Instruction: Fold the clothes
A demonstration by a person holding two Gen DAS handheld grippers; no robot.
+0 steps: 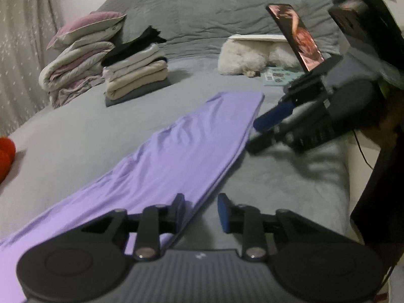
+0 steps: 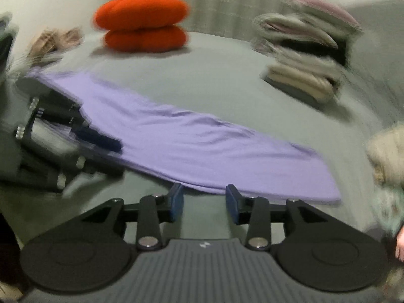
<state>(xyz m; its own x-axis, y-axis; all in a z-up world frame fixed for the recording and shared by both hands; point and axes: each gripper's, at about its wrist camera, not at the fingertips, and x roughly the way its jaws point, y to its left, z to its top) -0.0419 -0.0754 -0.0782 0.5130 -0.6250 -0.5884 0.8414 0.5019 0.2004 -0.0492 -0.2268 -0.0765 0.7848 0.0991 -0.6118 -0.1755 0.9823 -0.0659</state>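
While the long lilac garment [image 1: 176, 149] lies flat as a folded strip across the grey bed [image 1: 75, 131], both tools sit at its near edge with nothing pinched.

Going left to right in the left wrist view: an orange plush thing [image 1: 6, 156] peeks in at the far left edge, then a stack of folded pale and pink quilts [image 1: 78, 58], then just beside it a pile of folded cream and black clothes [image 1: 136, 73] on a dark grey base. The lilac strip runs diagonally from the lower left up toward the middle. The left hand-held gripper [image 1: 200, 212] hovers over the strip's near right edge, blue pads partly apart, and the cloth edge passes under the left pad rather than being squeezed (as far as I can tell). Further right there's a white fluffy toy [image 1: 247, 60] and a phone [image 1: 295, 38] propped above the other tool.

The right wrist view is pretty blurry. Same strip, running from upper left to lower right, orange pumpkin-shaped cushions [image 2: 141, 22] behind it. The right hand-held gripper [image 2: 204, 204] has its pads moderately apart just in front of the garment's edge, with only grey bedding showing between them.
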